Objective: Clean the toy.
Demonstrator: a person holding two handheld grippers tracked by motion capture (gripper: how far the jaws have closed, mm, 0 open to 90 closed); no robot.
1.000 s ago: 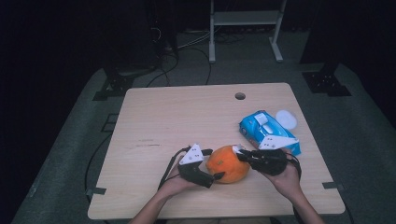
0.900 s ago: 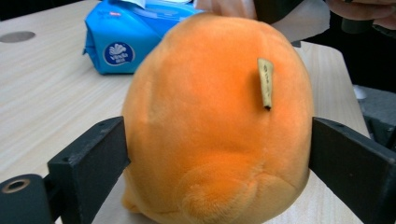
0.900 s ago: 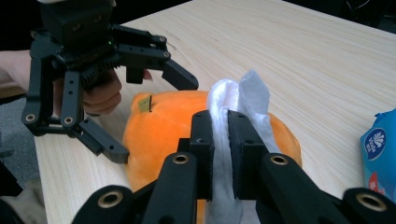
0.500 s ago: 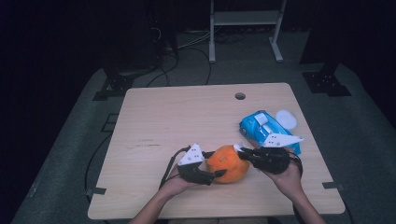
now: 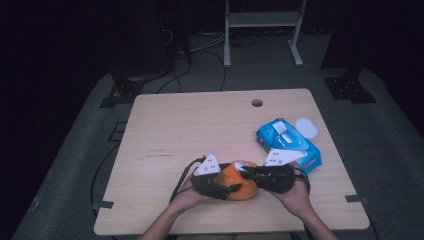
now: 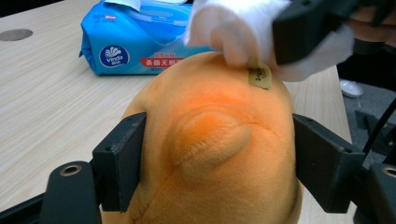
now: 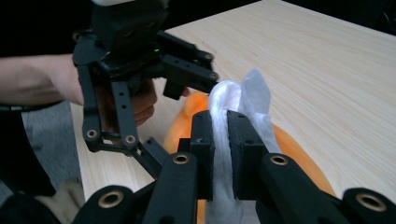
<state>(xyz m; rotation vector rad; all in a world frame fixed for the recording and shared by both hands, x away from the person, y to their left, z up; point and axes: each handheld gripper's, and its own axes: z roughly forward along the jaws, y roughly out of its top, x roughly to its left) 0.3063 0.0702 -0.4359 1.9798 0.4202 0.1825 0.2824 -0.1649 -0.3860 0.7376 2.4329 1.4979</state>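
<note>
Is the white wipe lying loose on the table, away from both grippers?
No, the white wipe is pinched between the right gripper jaws, above the orange plush toy.

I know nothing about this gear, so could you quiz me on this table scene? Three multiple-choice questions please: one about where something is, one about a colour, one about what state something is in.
1. Where does the blue wipe pack lie on the table?
A. by the far left corner
B. towards the right edge, just beyond the right gripper
C. under the orange plush toy

2. What colour is the wipe pinched in the right gripper?
A. white
B. green
C. red

3. How does the left gripper stand to the plush toy?
A. lying on the table far from it
B. clamped on the wipe pack instead
C. its jaws flank the toy on both sides

Answers: 1 B, the high view shows the pack just past the right hand. 2 A, the right gripper view shows white tissue between the shut jaws. 3 C, the left gripper view shows a black jaw at each side of the toy.
</note>
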